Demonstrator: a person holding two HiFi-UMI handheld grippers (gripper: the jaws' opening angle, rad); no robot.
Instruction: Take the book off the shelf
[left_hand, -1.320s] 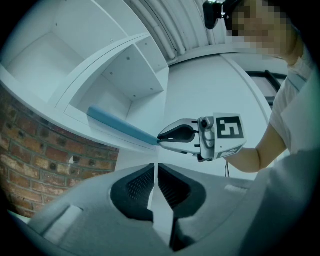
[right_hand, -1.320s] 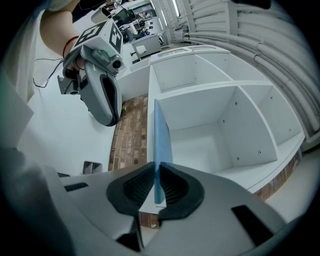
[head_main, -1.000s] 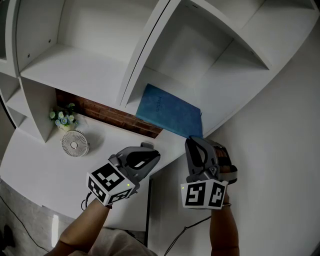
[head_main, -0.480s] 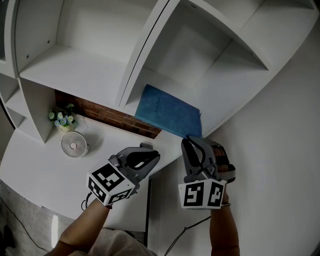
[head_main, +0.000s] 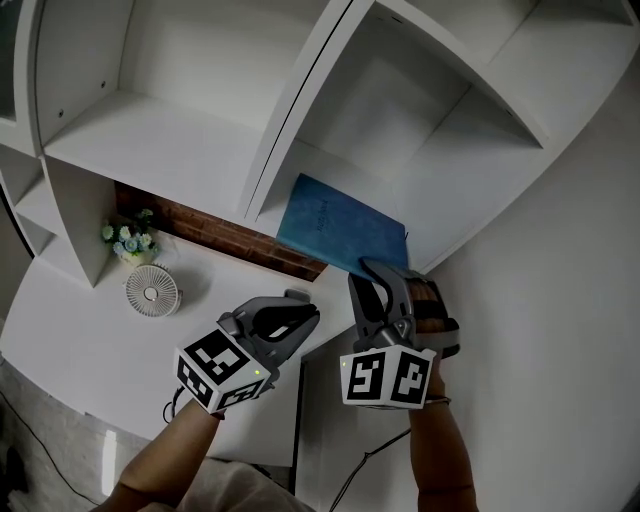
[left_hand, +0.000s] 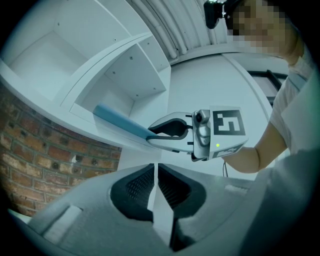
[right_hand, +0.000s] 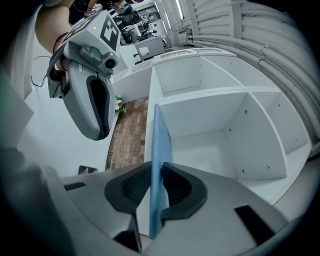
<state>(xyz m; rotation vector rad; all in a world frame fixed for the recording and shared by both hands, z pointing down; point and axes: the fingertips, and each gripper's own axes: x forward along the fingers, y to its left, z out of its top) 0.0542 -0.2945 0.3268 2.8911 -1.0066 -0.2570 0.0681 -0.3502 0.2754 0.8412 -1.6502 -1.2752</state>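
Note:
A thin blue book (head_main: 338, 227) lies flat on the floor of a white shelf compartment (head_main: 330, 165), its near corner jutting over the front edge. My right gripper (head_main: 375, 272) is shut on that near edge; in the right gripper view the blue book (right_hand: 160, 150) runs edge-on between the two dark pads. In the left gripper view the blue book (left_hand: 122, 125) shows as a slim strip held by the right gripper (left_hand: 155, 139). My left gripper (head_main: 300, 308) hangs below the shelf, left of the right one. Its jaws are together with nothing between them (left_hand: 155, 187).
A white desk surface (head_main: 120, 340) lies below the shelf unit, with a small round fan (head_main: 152, 289) and a pot of pale flowers (head_main: 128, 240) against a brick wall strip (head_main: 220, 233). A white wall (head_main: 560, 300) stands to the right. A person's head shows top right in the left gripper view.
My right gripper has shifted slightly left and forward, staying closed on the book's near corner. The book has turned a little with it. The left gripper has stayed where it was.

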